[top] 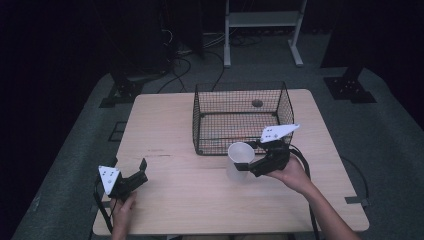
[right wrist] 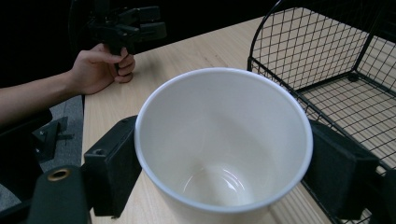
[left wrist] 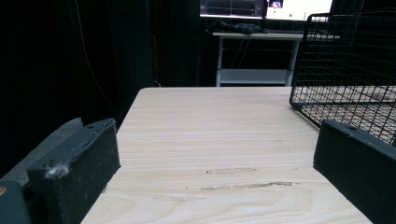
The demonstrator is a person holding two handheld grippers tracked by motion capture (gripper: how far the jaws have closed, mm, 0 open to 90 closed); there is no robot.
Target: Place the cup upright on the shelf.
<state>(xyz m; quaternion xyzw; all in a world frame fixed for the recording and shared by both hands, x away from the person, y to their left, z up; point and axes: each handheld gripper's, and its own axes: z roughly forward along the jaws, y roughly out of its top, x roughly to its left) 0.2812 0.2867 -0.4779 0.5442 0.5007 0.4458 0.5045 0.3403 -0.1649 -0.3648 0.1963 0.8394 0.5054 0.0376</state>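
Note:
A white paper cup (top: 239,161) stands upright with its mouth open, gripped by the sides in my right gripper (top: 246,165) just in front of the black wire basket (top: 196,120). In the right gripper view the black pads (right wrist: 112,168) press both sides of the cup (right wrist: 224,116), which is empty, with the basket (right wrist: 327,51) close on the right. My left gripper (top: 141,173) rests at the table's front left, a hand on its grip. Its jaws stand wide apart over bare wood (left wrist: 215,158) with nothing between them.
The light wooden table (top: 175,200) has scuffed marks (left wrist: 243,185) ahead of the left gripper. The basket (left wrist: 345,70) holds nothing that I can see. Behind the table are a white metal stand (top: 262,30), cables and dark equipment on grey floor.

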